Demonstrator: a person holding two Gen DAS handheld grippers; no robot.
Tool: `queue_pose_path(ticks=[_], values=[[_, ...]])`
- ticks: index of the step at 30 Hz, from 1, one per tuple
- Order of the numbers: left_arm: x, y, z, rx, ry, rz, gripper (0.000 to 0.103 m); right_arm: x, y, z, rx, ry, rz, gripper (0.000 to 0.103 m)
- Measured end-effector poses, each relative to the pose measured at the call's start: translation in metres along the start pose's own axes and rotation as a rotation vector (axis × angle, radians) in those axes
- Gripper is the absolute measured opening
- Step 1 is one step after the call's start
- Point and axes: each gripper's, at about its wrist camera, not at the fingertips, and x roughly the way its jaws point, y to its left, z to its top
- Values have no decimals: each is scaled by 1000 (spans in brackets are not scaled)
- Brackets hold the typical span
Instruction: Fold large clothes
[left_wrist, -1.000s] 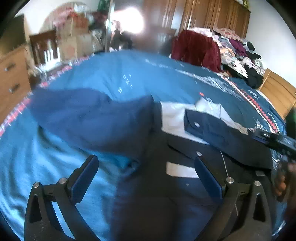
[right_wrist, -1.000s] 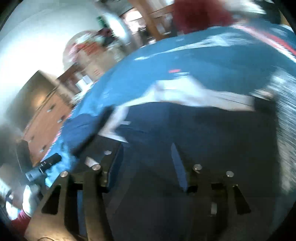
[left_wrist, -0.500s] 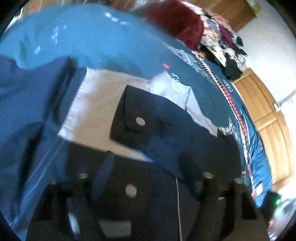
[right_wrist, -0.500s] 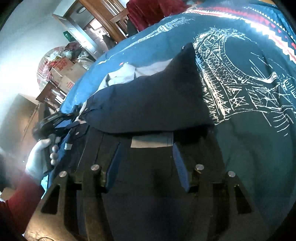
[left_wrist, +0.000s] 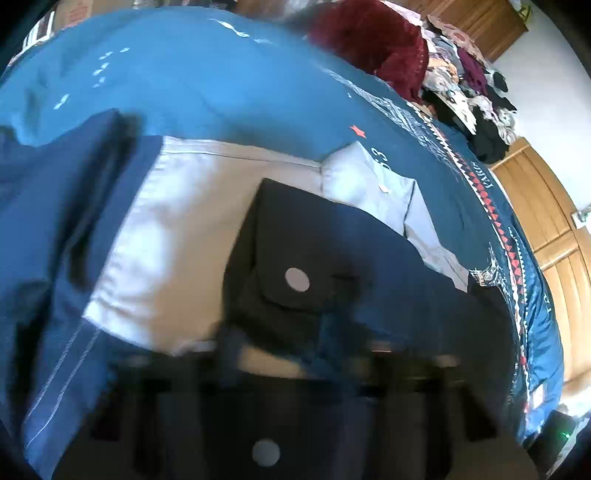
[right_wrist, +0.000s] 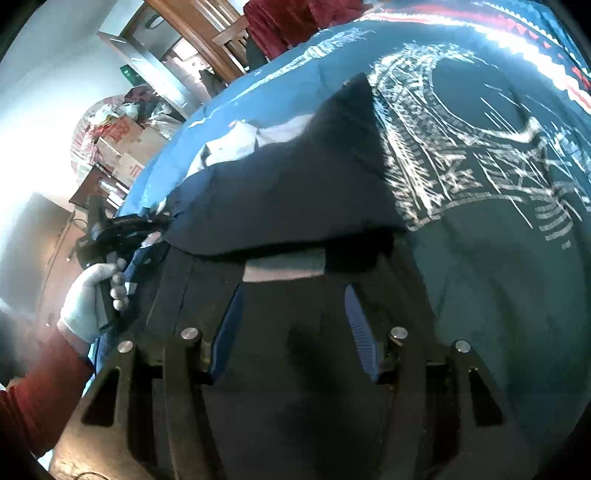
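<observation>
Left wrist view: a navy and white shirt (left_wrist: 207, 236) lies spread on the blue bed (left_wrist: 207, 77), its dark pocket flap (left_wrist: 295, 258) with a snap facing up. The left tool (left_wrist: 295, 373) is a blur at the bottom edge, low over the shirt; I cannot tell how its jaws stand. A heap of clothes (left_wrist: 461, 70) sits at the far side of the bed.

Right wrist view: the right tool (right_wrist: 291, 325) is spread, its fingers over dark cloth of the shirt (right_wrist: 288, 199). At left, a gloved hand (right_wrist: 88, 295) holds the left tool (right_wrist: 122, 229) at the shirt's edge.
</observation>
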Motion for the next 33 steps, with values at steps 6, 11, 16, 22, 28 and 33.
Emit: queue_pose_path(ticks=[6,11,16,22,28,33], values=[[-80,2,-10,25,-229,3,7,-11,-11,-3,-7,-7,-29,56],[-66,36,-23,-46,-171,48,6,-16,-22,9,2,-40,-44,56],[-62,38,-27,-49,-168,53,6,-14,-28,25,3,-66,-57,56],[-59,43,-33,-65,-141,63,10,33,-34,37,-30,43,-145,53],[-130,74,-42,-90,-213,45,28,14,-18,29,-43,17,-163,55],[-222,180,-47,-209,-350,161,57,-6,1,16,-50,0,-180,61]])
